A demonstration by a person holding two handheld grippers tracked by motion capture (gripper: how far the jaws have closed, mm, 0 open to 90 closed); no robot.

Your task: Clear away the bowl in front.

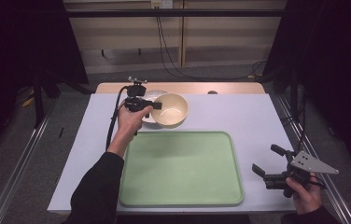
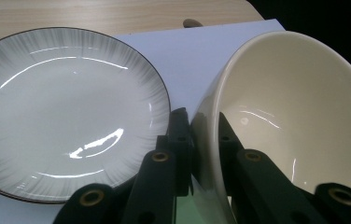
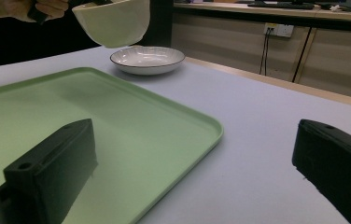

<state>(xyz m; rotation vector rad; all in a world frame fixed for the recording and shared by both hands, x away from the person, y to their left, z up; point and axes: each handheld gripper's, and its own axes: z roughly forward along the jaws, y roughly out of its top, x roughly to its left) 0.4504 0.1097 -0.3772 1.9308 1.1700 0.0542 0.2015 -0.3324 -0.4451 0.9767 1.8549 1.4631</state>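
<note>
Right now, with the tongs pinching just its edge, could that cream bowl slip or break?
It might slip: the bowl looks glossy, and the left tongs clamp only its thin rim. It hangs tilted above the table, so it may swing. It looks like ceramic, so a drop could probably chip it or the plate below.

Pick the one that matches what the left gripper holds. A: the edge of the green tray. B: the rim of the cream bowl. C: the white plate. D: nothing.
B: the left gripper has one jaw inside and one outside the wall of the cream bowl, lifted above the white plate.
</note>
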